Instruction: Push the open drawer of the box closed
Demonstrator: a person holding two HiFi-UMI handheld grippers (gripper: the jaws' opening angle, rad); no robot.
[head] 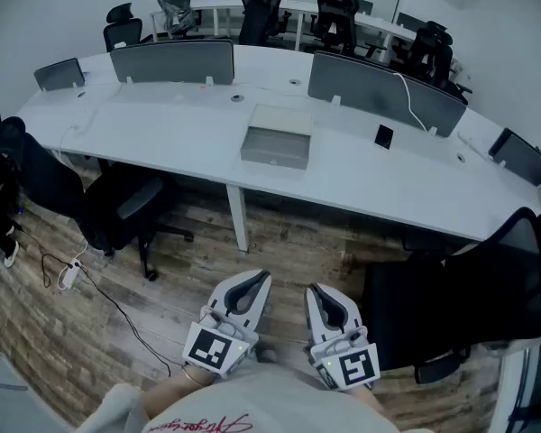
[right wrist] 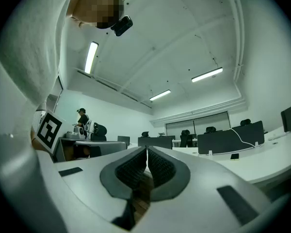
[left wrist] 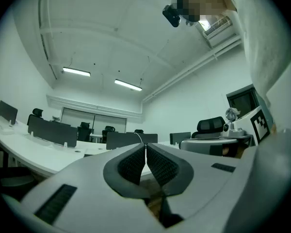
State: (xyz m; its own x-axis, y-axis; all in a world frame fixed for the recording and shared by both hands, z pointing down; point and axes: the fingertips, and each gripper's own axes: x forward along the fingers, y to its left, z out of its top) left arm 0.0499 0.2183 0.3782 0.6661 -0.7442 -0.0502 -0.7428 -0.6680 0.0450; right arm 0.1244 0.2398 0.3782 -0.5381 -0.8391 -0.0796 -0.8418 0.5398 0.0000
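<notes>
A grey box [head: 278,135] sits on the long white curved desk [head: 162,129], its drawer pulled out toward me with the front panel facing the desk's near edge. Both grippers hang low and close to my body, far from the box, over the wooden floor. My left gripper [head: 256,283] is shut with nothing between its jaws, which meet tip to tip in the left gripper view [left wrist: 146,146]. My right gripper [head: 317,292] is also shut and empty, as the right gripper view [right wrist: 146,151] shows. Neither gripper view shows the box.
Black office chairs stand at the desk: one at the left [head: 117,207], one at the right [head: 460,305]. Grey divider screens [head: 171,61] line the desk's back edge, and a dark phone [head: 384,136] lies right of the box. A cable and power strip [head: 69,276] lie on the floor.
</notes>
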